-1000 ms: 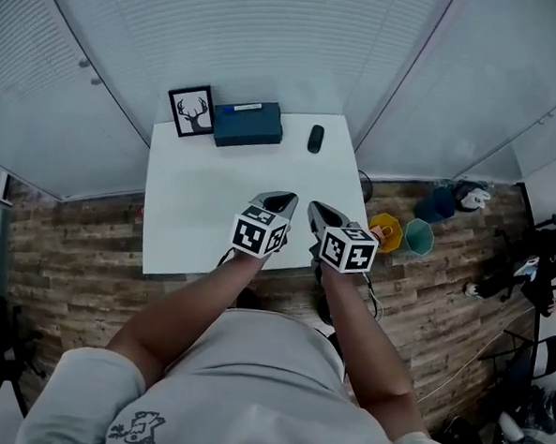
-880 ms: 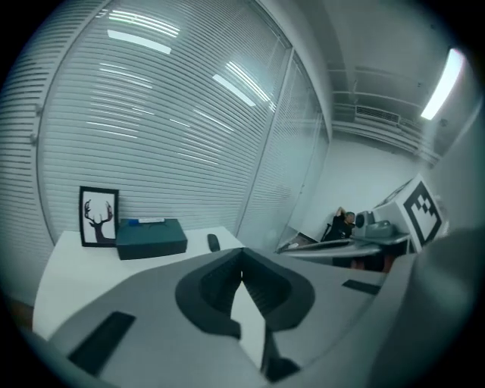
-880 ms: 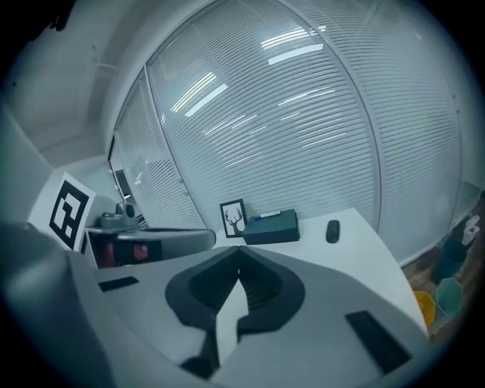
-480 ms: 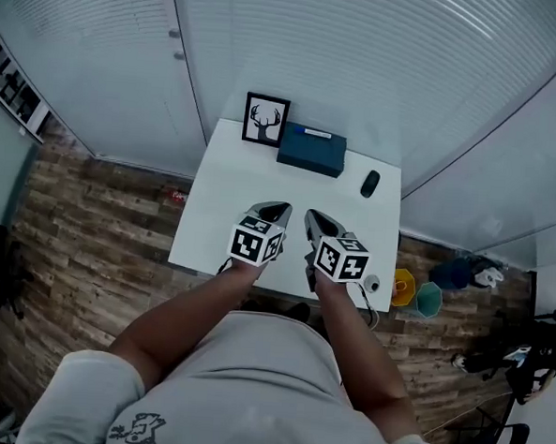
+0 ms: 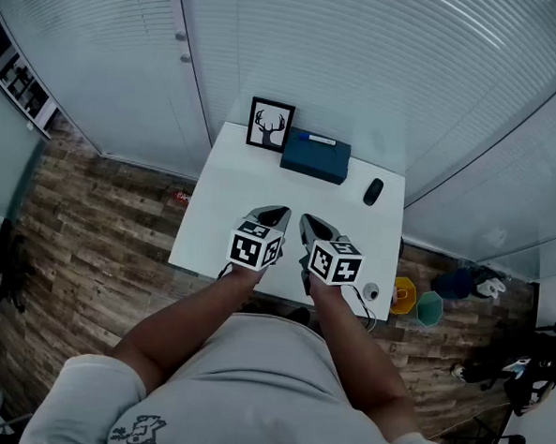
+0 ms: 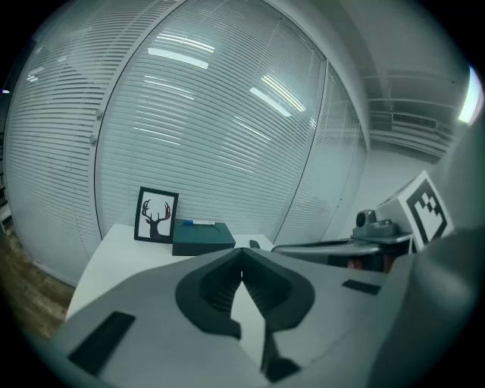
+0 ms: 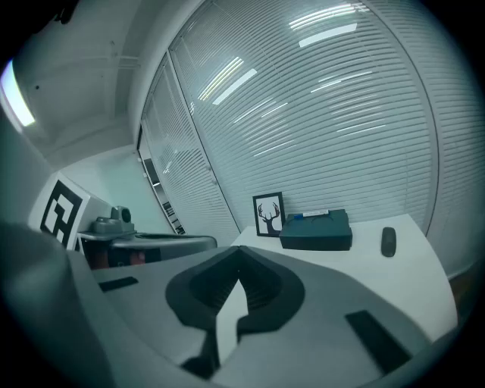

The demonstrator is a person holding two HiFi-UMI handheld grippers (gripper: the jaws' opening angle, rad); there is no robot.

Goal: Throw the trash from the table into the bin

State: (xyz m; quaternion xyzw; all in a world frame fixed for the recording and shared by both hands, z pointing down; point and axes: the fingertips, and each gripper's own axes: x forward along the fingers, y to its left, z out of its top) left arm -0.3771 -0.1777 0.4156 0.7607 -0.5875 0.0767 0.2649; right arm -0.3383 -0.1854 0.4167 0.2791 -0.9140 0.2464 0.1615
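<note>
Bins point(image 5: 403, 295) sit right of the table point(image 5: 222, 213), closer to the right gripper point(image 5: 306, 222); it and the left gripper point(image 5: 278, 212) are closed, empty.

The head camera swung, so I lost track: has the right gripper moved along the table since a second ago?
Yes. The right gripper has shifted left, from the near right corner of the table toward its middle.
</note>
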